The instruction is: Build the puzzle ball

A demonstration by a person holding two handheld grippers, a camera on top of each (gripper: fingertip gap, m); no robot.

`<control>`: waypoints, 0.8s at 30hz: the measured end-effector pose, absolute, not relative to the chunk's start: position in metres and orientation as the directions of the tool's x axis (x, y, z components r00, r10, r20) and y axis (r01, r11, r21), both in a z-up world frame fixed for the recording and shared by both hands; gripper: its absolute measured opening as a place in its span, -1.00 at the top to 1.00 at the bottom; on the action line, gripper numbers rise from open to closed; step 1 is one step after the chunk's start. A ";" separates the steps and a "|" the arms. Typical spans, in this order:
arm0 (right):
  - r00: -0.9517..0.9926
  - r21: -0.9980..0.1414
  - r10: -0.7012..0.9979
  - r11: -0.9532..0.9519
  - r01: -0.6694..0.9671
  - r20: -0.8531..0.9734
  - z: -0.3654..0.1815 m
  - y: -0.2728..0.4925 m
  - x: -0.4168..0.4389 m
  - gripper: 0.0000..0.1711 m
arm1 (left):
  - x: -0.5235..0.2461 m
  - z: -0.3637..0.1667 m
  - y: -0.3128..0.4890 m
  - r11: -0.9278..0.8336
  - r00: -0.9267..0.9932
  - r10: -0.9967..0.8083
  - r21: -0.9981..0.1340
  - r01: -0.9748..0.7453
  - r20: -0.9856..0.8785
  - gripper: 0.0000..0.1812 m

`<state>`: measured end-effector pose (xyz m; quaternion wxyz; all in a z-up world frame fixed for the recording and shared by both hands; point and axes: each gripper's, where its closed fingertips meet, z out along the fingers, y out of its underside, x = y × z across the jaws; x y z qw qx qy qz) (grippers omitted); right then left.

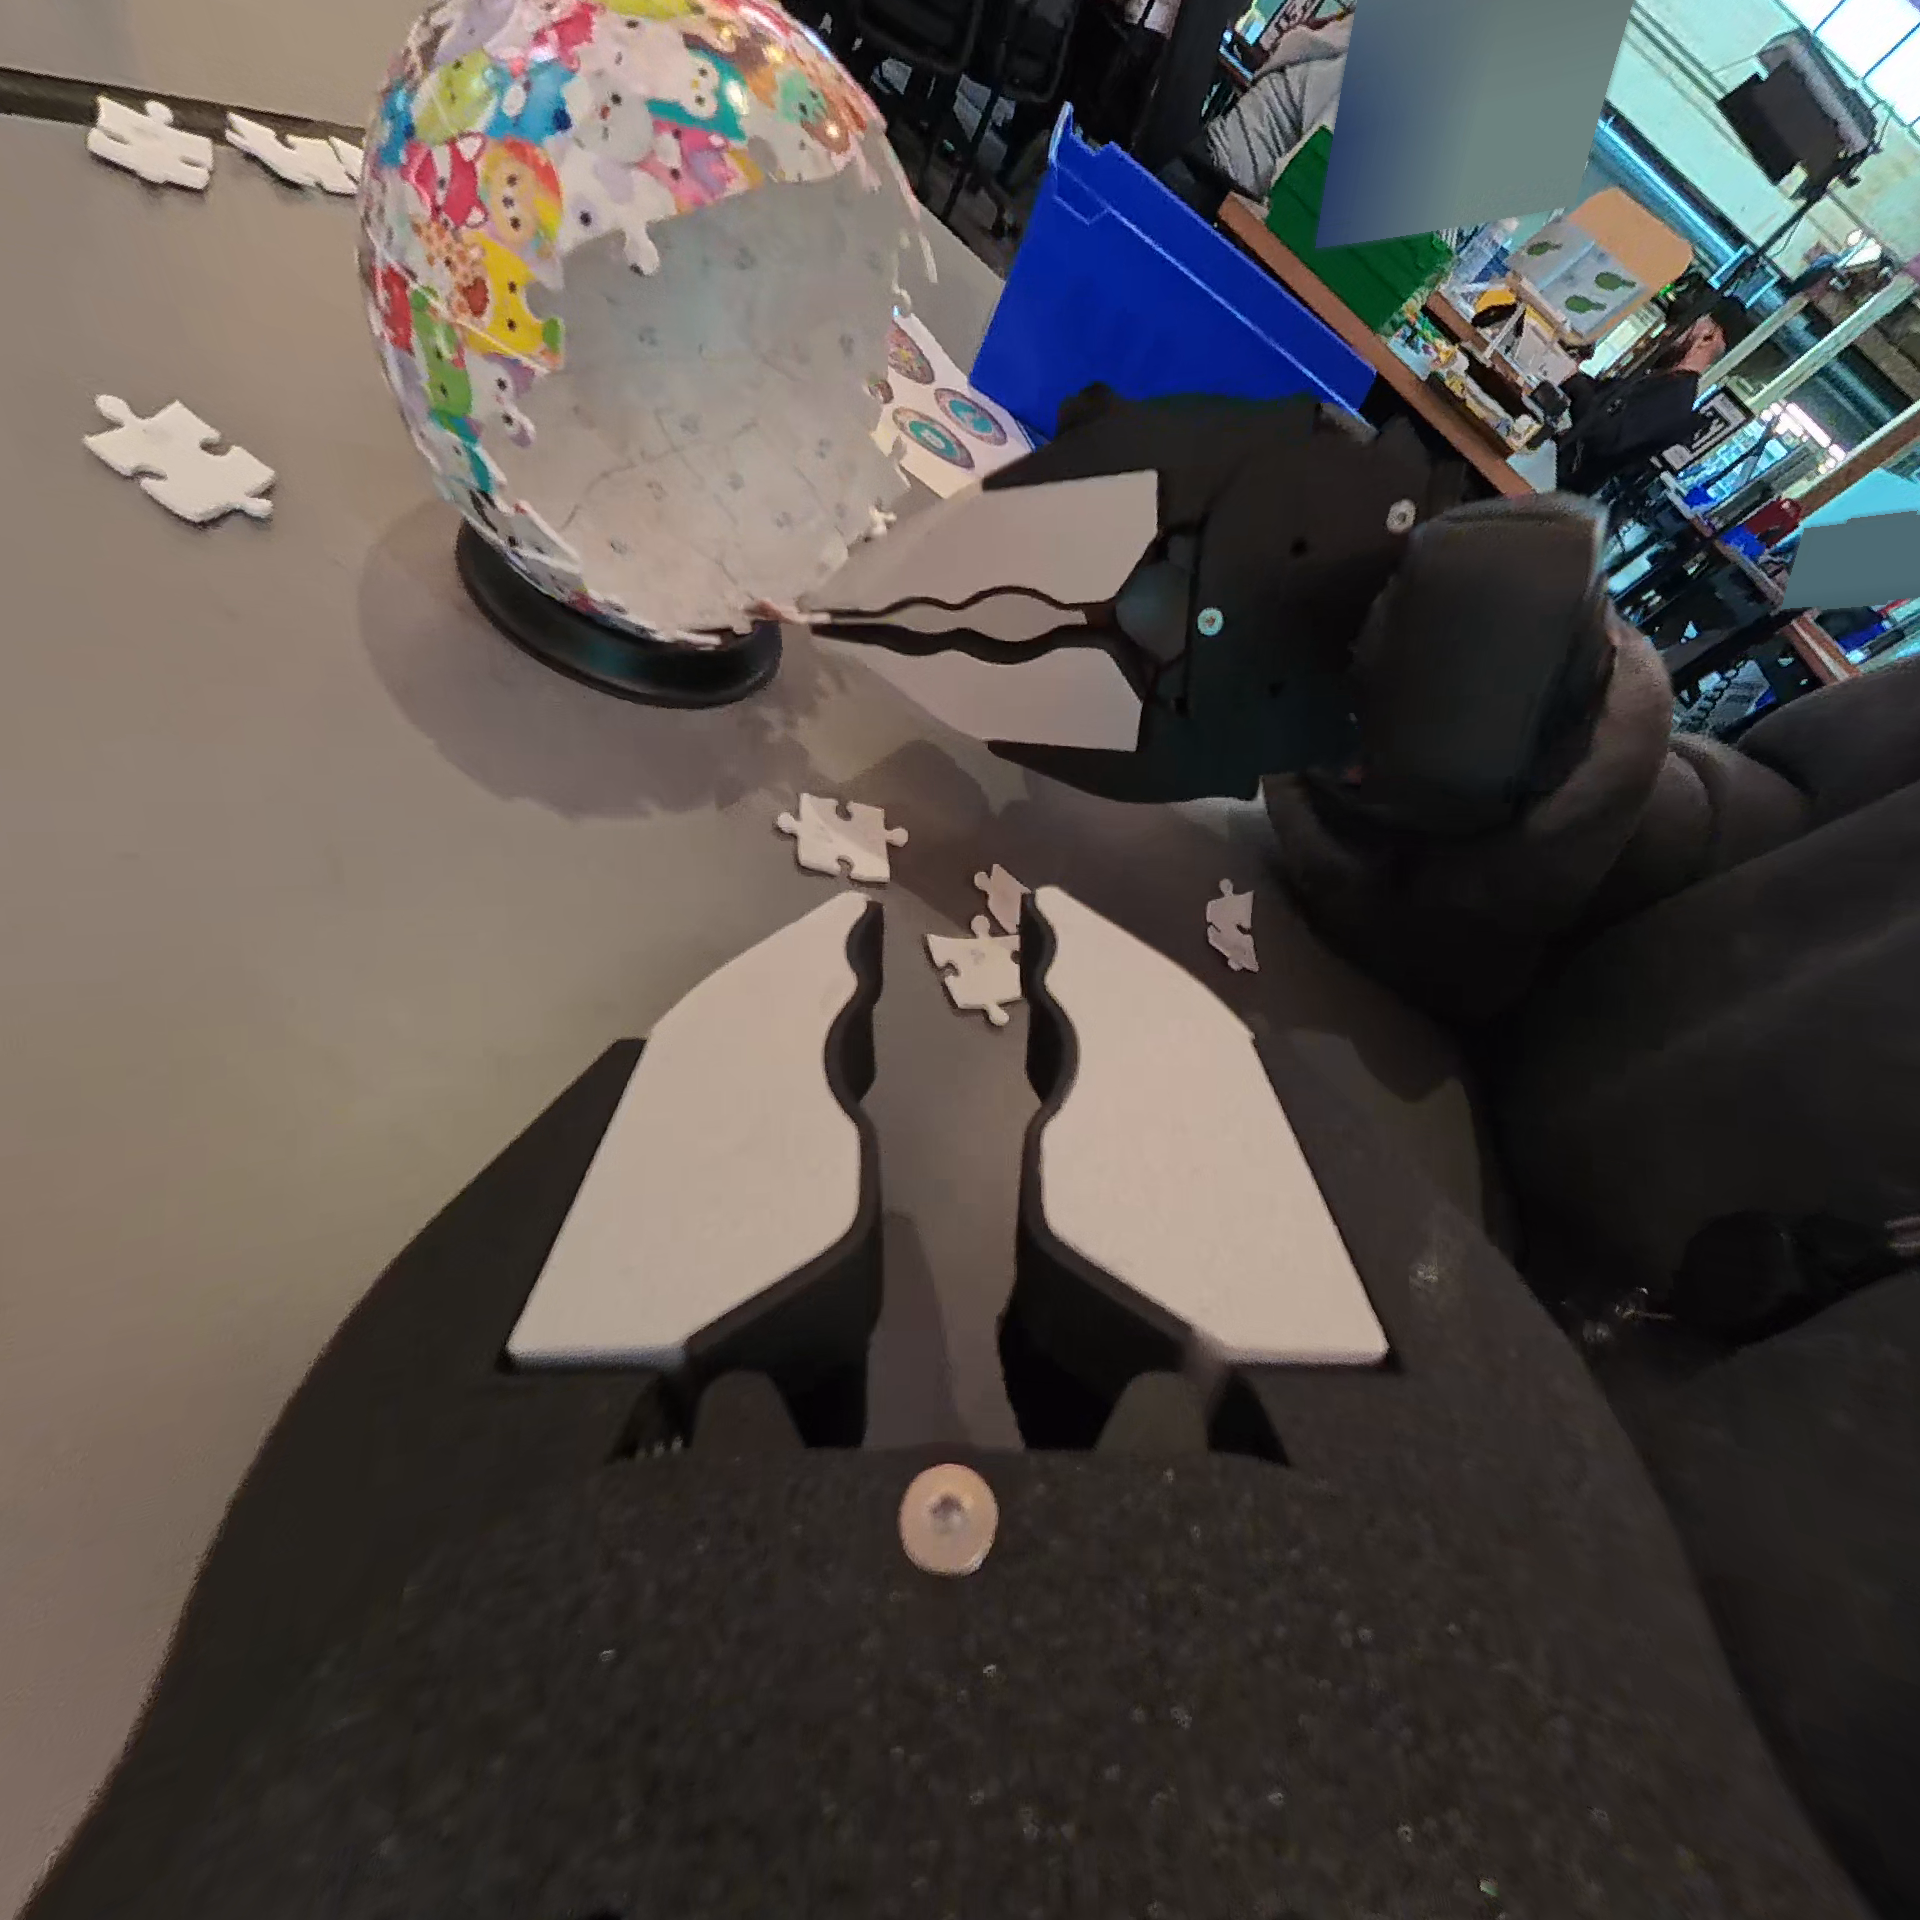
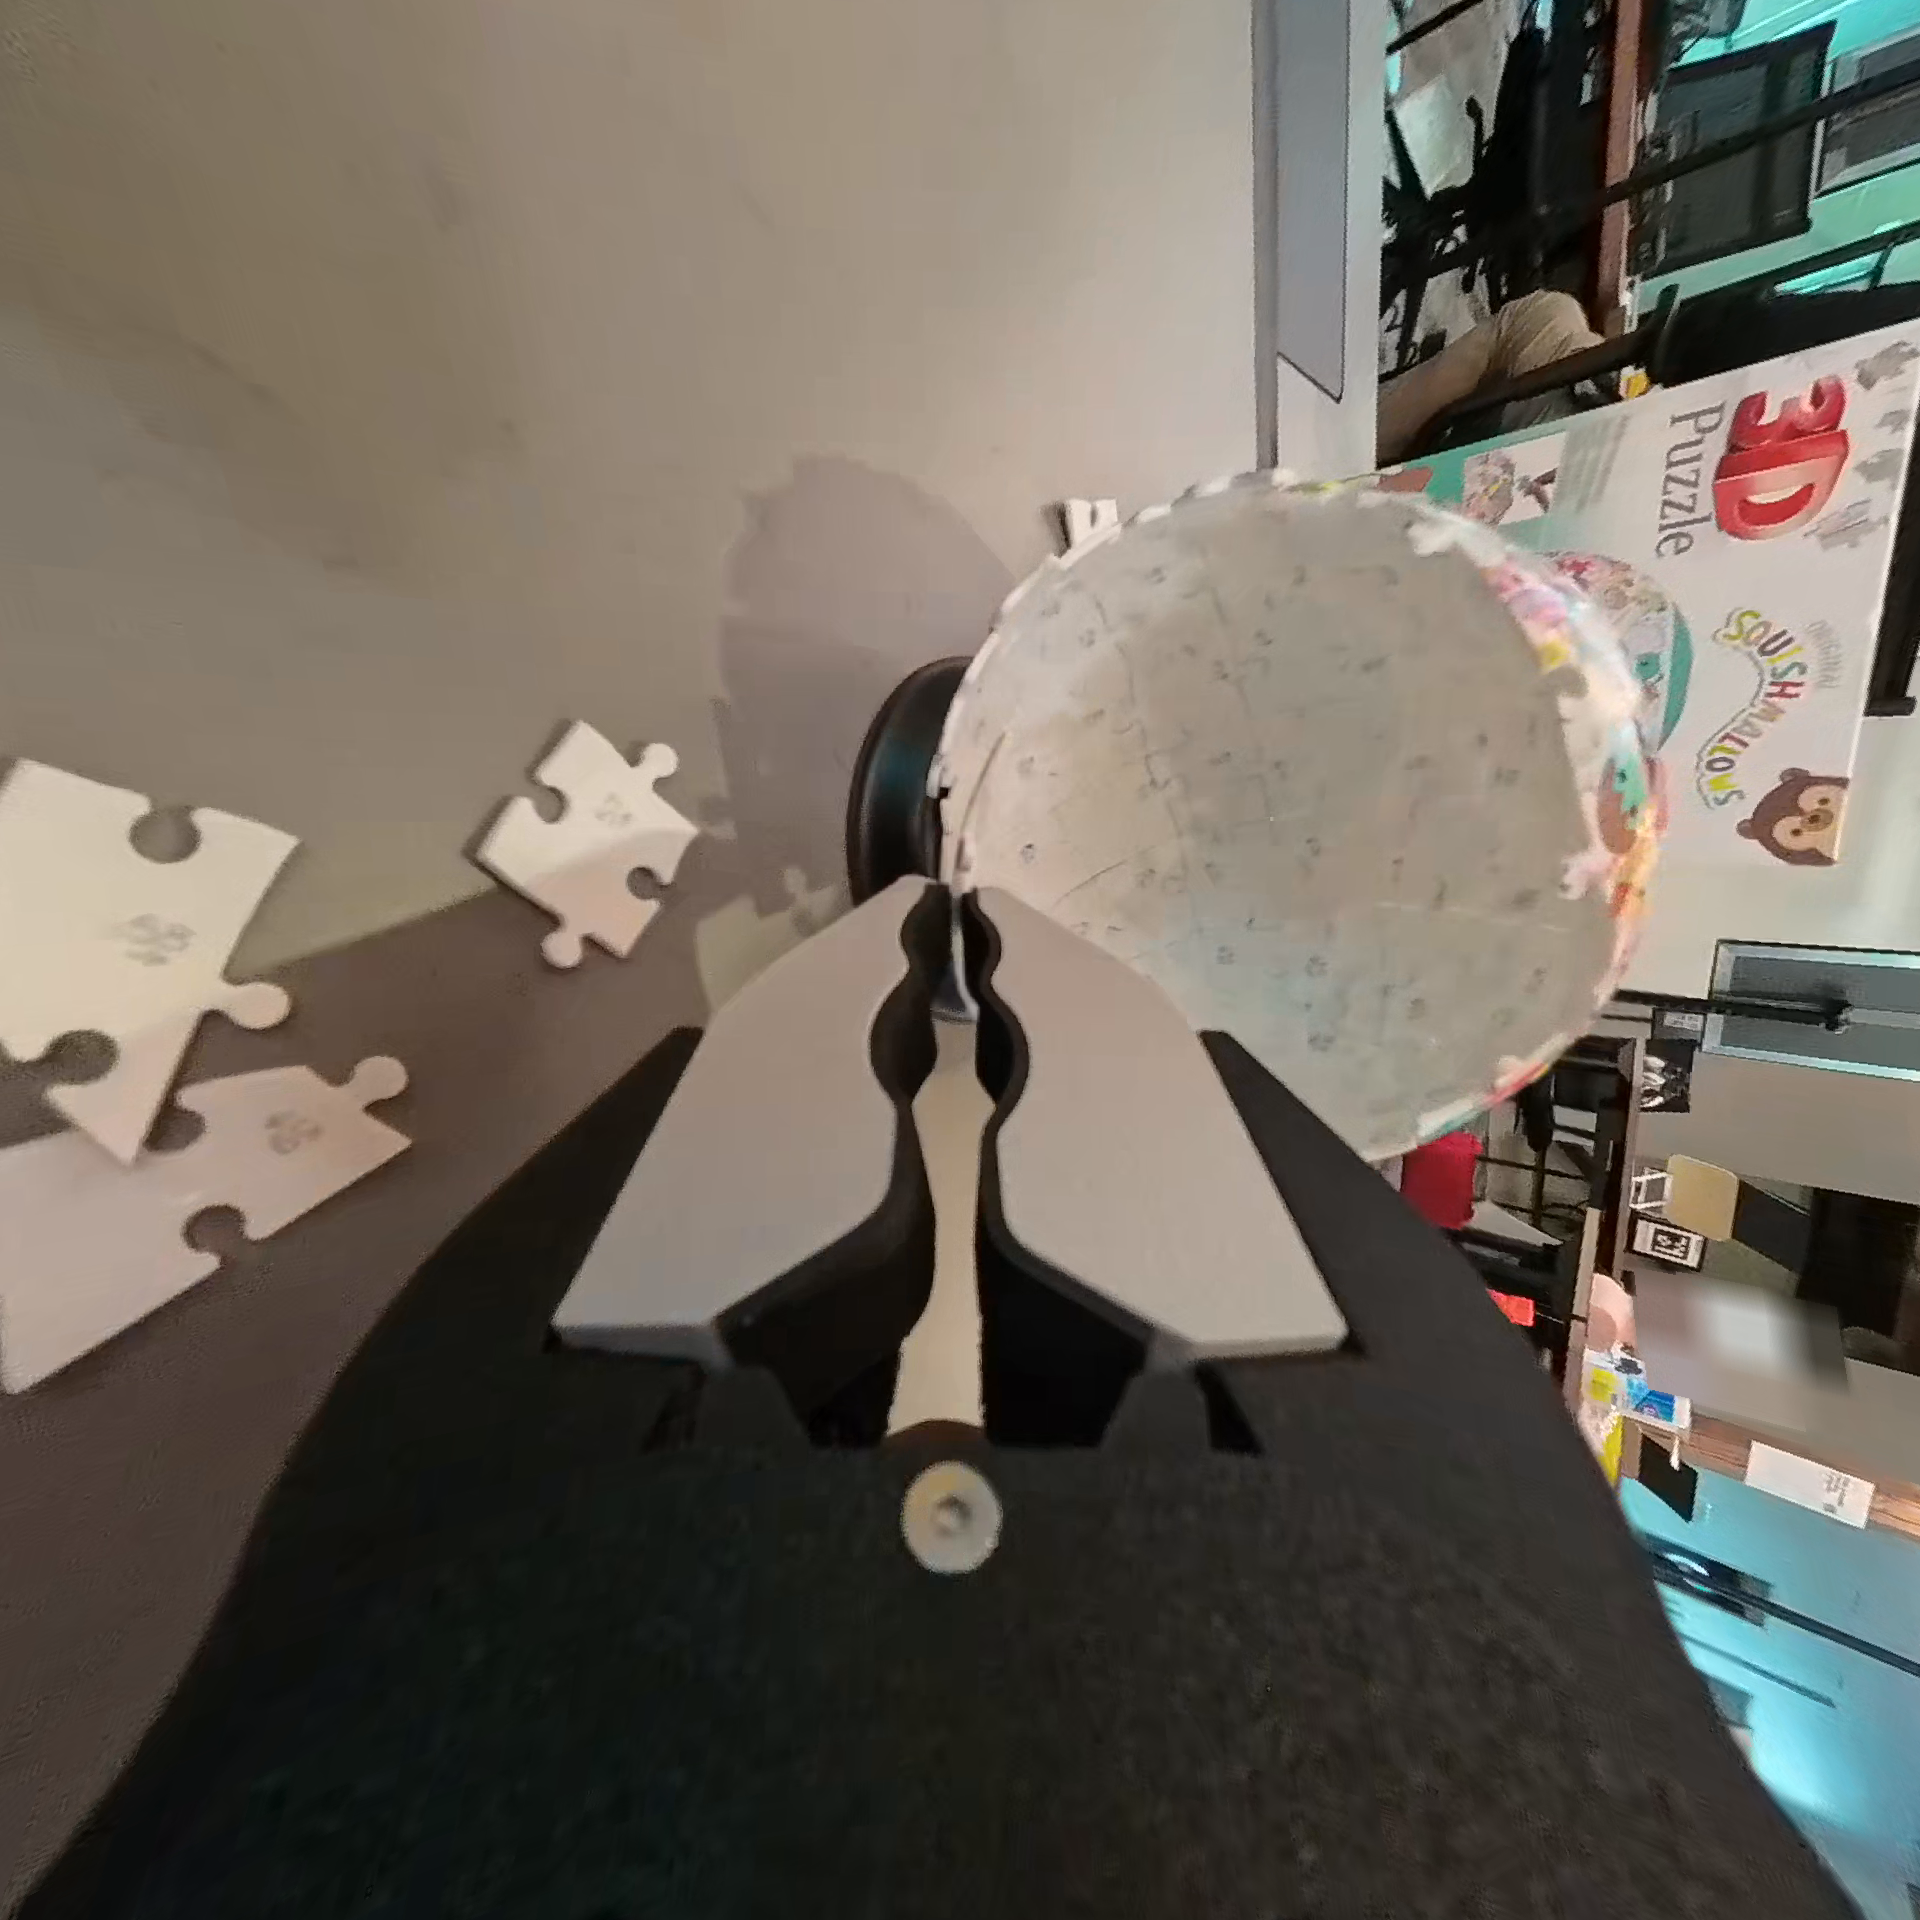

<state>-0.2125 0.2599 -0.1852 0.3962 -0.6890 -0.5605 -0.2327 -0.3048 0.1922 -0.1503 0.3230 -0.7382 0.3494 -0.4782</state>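
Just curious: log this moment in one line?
right claw: shut on puzzle piece at ball | left claw: open, empty

You are holding your left gripper (image 1: 951, 914) parted, low over the grey counter (image 1: 260, 935), with loose white pieces (image 1: 977, 971) lying just past its tips. At 11 o'clock the half-built puzzle ball (image 1: 582, 260) is sitting on its black stand (image 1: 613, 649). From 3 o'clock your right gripper (image 1: 816, 621) is pinching a piece at the ball's lower edge.

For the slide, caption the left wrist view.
Right gripper seats a piece at puzzle ball's lower edge; left gripper open.
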 end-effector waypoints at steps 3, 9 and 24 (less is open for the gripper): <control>0.209 -0.232 0.600 -0.039 0.972 0.772 -0.188 0.264 -0.210 0.97 | -0.301 -0.151 0.193 -0.530 0.288 -0.838 -0.818 -0.225 0.463 0.73; 0.107 -0.144 0.616 0.010 0.990 0.780 -0.191 0.270 -0.209 0.97 | -0.292 -0.155 0.186 -0.511 0.248 -0.855 -0.817 -0.266 0.454 0.73; 0.118 -0.405 0.632 0.332 0.852 0.766 -0.152 0.215 -0.257 0.98 | -0.281 -0.136 0.187 -0.544 0.198 -0.836 -0.820 -0.178 0.512 0.55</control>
